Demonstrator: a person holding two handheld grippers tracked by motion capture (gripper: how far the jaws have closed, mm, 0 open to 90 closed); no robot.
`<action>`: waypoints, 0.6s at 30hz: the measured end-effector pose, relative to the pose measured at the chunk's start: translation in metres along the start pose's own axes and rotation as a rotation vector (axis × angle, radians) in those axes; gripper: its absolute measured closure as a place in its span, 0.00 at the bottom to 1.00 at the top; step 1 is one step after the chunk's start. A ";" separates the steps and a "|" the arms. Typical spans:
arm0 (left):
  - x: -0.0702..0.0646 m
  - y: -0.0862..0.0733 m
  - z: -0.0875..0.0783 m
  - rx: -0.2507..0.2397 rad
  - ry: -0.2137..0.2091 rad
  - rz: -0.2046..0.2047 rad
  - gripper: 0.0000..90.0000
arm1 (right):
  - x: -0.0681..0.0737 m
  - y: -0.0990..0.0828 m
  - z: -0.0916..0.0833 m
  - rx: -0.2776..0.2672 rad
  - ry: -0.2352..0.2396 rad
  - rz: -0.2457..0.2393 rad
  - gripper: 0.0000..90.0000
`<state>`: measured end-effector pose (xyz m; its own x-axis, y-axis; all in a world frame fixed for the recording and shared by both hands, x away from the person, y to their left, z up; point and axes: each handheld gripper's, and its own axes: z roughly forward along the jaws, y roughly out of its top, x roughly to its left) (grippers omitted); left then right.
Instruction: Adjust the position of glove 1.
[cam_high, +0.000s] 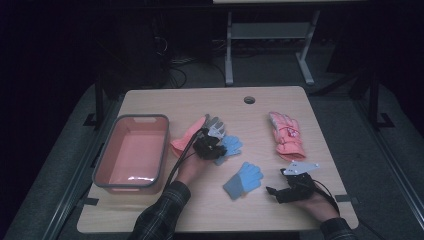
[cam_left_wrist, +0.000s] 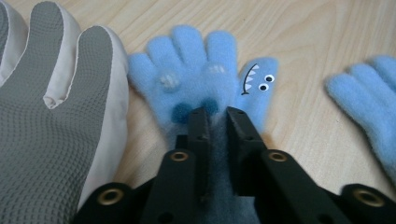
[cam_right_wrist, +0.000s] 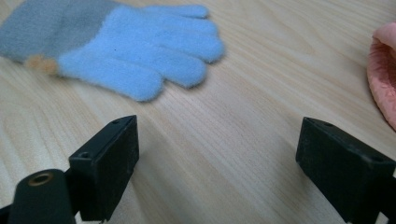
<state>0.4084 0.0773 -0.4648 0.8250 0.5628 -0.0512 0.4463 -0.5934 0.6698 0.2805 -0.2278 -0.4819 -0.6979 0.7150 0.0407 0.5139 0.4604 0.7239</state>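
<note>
My left gripper (cam_left_wrist: 217, 119) is shut on the grey cuff of a small blue glove with a shark face (cam_left_wrist: 201, 79), which lies flat on the wooden table. From the high view this gripper (cam_high: 216, 150) sits at the table's middle over that glove (cam_high: 232, 145). A second blue glove (cam_high: 243, 180) lies nearer the front; it also shows in the right gripper view (cam_right_wrist: 140, 46). My right gripper (cam_right_wrist: 219, 154) stands open just above bare wood, with nothing between its jaws. In the high view it (cam_high: 274, 192) rests at the front right.
A grey-palmed glove (cam_left_wrist: 46, 116) with a pink cuff lies right beside the shark glove. A pink glove (cam_high: 286, 135) lies at the right. A pink bin (cam_high: 110, 150) stands empty at the left. A cable hole (cam_high: 249, 99) is near the far edge.
</note>
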 end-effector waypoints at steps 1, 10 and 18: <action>0.000 0.000 0.000 0.000 0.000 0.001 0.93 | 0.000 0.000 0.000 0.000 0.000 0.000 0.14; -0.001 0.003 -0.015 -0.040 -0.035 -0.038 0.95 | 0.000 0.000 0.000 0.000 0.000 0.000 0.15; -0.016 0.006 -0.038 -0.083 -0.090 -0.053 0.95 | 0.000 0.000 0.000 0.000 0.000 0.000 0.14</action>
<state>0.3845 0.0864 -0.4316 0.8308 0.5354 -0.1520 0.4625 -0.5123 0.7236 0.2805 -0.2278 -0.4818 -0.6978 0.7151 0.0410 0.5143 0.4603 0.7236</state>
